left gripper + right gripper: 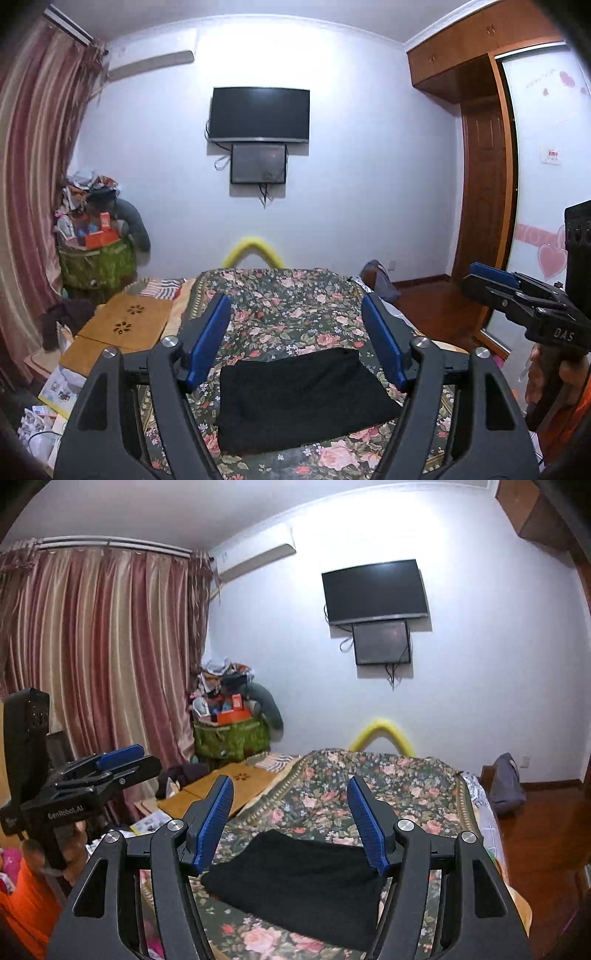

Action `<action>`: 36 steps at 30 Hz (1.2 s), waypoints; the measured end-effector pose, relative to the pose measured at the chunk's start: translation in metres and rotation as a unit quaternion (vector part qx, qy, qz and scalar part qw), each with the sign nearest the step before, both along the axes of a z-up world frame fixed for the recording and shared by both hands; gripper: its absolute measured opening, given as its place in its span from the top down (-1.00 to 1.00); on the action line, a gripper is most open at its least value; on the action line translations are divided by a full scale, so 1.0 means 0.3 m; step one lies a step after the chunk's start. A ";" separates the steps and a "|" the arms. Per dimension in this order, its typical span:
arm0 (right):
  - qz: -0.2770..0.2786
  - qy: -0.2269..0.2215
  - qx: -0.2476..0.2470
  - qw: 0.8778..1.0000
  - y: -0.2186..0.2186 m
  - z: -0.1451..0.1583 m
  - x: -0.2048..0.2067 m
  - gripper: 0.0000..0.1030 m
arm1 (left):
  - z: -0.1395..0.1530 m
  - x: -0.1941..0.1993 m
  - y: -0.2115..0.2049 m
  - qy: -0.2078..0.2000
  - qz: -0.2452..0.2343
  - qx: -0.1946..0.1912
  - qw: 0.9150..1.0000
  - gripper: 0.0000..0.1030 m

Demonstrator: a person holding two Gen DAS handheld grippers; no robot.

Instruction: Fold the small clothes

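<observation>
A bedroom with a pale wall fills both views, and the working surface is a bed under a floral bedspread (291, 295). Going left to right in the left wrist view: striped pink curtains (33, 192) hang at the far left, a green basket (96, 266) heaped with odds and ends stands in the corner, a low wooden table (122, 328) sits beside the bed, a dark television (258, 114) is mounted on the wall, and a wooden wardrobe (484, 184) closes the right side.

The task's thing, a small black garment (295, 398), lies flat on the bedspread near the bed's front edge, already gathered into a compact, roughly rectangular packet. The left gripper (295, 336) hovers above it with its blue pads spread wide and nothing between them. The right gripper (290, 823) likewise hangs over the cloth, jaws apart and empty; it also shows at the right margin of the left view, held in a hand (550, 384) well clear of the fabric.

Neither tool touches the garment, so the fold on this piece looks finished or nearly so, with both grippers lifted away. The next move probably calls for either setting this packet aside or reaching for another piece; no further clothes are clearly visible on the bed.
</observation>
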State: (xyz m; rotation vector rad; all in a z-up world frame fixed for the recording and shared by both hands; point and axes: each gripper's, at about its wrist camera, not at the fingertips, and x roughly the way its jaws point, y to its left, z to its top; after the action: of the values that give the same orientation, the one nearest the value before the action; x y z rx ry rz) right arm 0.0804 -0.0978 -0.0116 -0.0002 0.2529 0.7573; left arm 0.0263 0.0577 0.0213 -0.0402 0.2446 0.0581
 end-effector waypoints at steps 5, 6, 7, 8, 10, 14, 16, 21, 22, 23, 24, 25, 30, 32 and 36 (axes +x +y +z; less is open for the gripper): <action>-0.036 -0.009 0.002 0.999 -0.010 -0.030 -0.049 -0.71 | -0.019 -0.057 -0.012 -0.004 0.004 -0.014 1.000 -0.80; -0.039 -0.007 0.000 0.999 -0.009 -0.034 -0.050 -0.75 | -0.022 -0.063 -0.013 -0.003 0.006 -0.016 1.000 -0.87; -0.042 -0.005 -0.002 0.999 -0.008 -0.038 -0.053 -0.83 | -0.023 -0.068 -0.011 -0.003 0.008 -0.017 1.000 -0.91; -0.045 -0.005 -0.001 0.999 -0.010 -0.039 -0.056 -0.94 | -0.026 -0.070 -0.009 -0.003 0.011 -0.019 1.000 -0.95; -0.051 -0.006 0.001 0.999 -0.016 -0.040 -0.058 -1.00 | -0.030 -0.077 -0.006 -0.004 0.015 -0.020 1.000 -0.96; -0.054 -0.003 0.000 0.999 -0.021 -0.039 -0.053 -1.00 | -0.036 -0.077 0.001 -0.004 0.020 -0.028 0.999 -0.98; -0.053 -0.002 -0.001 0.999 -0.022 -0.039 -0.057 -1.00 | -0.037 -0.080 0.001 -0.004 0.020 -0.029 0.999 -0.98; -0.052 -0.001 -0.003 0.999 -0.026 -0.046 -0.072 -1.00 | -0.042 -0.086 -0.011 -0.005 0.022 -0.019 1.000 -0.99; -0.052 0.000 -0.004 0.999 -0.024 -0.046 -0.072 -1.00 | -0.043 -0.085 -0.011 -0.005 0.022 -0.018 1.000 -0.99; -0.052 0.000 -0.004 0.999 -0.025 -0.048 -0.073 -1.00 | -0.042 -0.089 -0.017 -0.005 0.021 -0.018 1.000 -0.99; -0.053 0.000 -0.005 0.999 -0.025 -0.049 -0.075 -1.00 | -0.043 -0.088 -0.016 -0.004 0.020 -0.018 1.000 -0.99; -0.053 0.000 -0.005 0.999 -0.025 -0.050 -0.076 -1.00 | -0.044 -0.086 -0.016 -0.004 0.020 -0.018 1.000 -0.99; -0.055 0.004 -0.007 0.998 -0.026 -0.060 -0.076 -1.00 | -0.046 -0.082 -0.024 -0.002 0.021 -0.014 1.000 -0.99; -0.055 0.006 -0.008 0.998 -0.025 -0.060 -0.076 -1.00 | -0.049 -0.078 -0.025 0.000 0.021 -0.013 1.000 -0.99; -0.057 0.006 -0.009 0.998 -0.024 -0.061 -0.077 -1.00 | -0.054 -0.074 -0.028 0.002 0.022 -0.009 1.000 -0.99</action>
State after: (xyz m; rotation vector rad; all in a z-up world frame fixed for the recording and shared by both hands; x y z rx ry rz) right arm 0.0574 -0.1050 -0.0298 0.0020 0.2693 0.6415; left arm 0.0042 0.0493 0.0051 -0.0637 0.2481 0.0996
